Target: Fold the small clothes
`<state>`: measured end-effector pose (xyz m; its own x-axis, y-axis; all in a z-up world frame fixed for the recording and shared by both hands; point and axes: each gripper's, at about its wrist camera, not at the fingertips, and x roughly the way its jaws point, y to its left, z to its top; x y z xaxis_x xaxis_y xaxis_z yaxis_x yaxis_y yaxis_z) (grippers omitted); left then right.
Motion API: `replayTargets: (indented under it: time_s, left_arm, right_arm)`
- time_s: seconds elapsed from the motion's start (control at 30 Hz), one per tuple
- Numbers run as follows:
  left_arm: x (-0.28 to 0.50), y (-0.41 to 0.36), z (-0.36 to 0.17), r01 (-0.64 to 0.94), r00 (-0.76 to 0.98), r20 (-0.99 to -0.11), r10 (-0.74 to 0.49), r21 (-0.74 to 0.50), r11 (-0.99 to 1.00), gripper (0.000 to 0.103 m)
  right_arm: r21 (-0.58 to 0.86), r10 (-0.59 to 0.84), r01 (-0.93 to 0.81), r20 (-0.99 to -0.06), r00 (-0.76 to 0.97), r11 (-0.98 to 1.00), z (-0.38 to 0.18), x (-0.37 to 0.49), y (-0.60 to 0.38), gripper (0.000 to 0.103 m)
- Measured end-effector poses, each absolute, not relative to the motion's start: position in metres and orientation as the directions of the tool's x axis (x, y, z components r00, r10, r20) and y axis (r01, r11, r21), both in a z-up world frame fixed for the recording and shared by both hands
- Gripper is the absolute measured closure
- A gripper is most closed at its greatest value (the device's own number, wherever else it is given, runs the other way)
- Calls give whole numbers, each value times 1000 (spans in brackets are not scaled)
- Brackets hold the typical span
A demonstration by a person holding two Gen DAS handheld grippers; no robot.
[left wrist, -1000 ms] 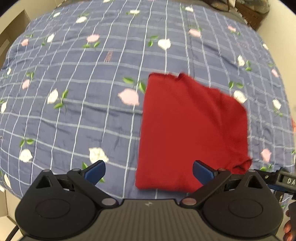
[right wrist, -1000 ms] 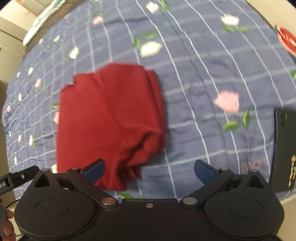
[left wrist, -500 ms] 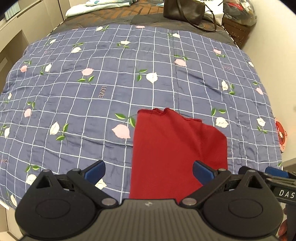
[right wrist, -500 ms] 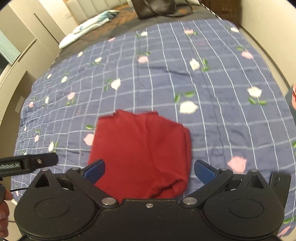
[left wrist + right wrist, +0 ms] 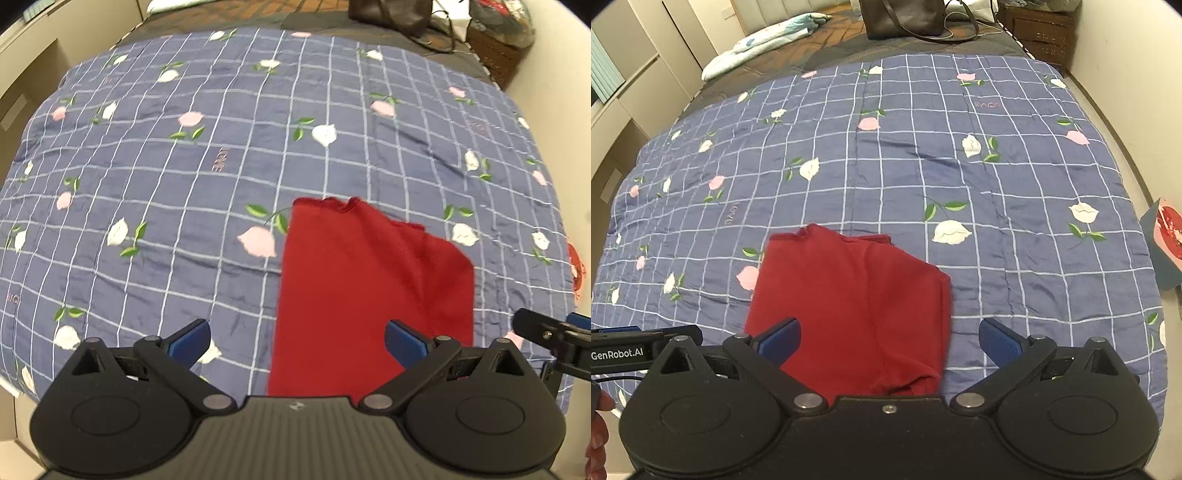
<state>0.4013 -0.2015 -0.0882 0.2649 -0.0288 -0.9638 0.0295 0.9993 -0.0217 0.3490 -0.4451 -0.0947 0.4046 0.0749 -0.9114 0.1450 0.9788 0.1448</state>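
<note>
The red knit garment (image 5: 849, 306), already folded into a rough rectangle, lies flat on the blue checked floral quilt (image 5: 923, 166), near the quilt's close edge and just ahead of both tools. The left gripper (image 5: 297, 338) and the right gripper (image 5: 888, 338) hang above the garment's near end with their blue fingers spread wide, holding nothing. The cloth looks light, soft and limp, likely to sag and slide apart if lifted by one layer, so a pinch through all layers at the near corners or along the thick rolled fold at the garment's right side seems soundest.
</note>
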Motion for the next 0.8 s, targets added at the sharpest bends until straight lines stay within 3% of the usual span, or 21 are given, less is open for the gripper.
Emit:
replayTargets:
  time_s: [0.8]
  left_arm:
    - [428,-189,-161,-13,111,-993,36,35,999,1]
  right_arm:
    - [67,19,144,-950,312,987,-147,367,-455,1]
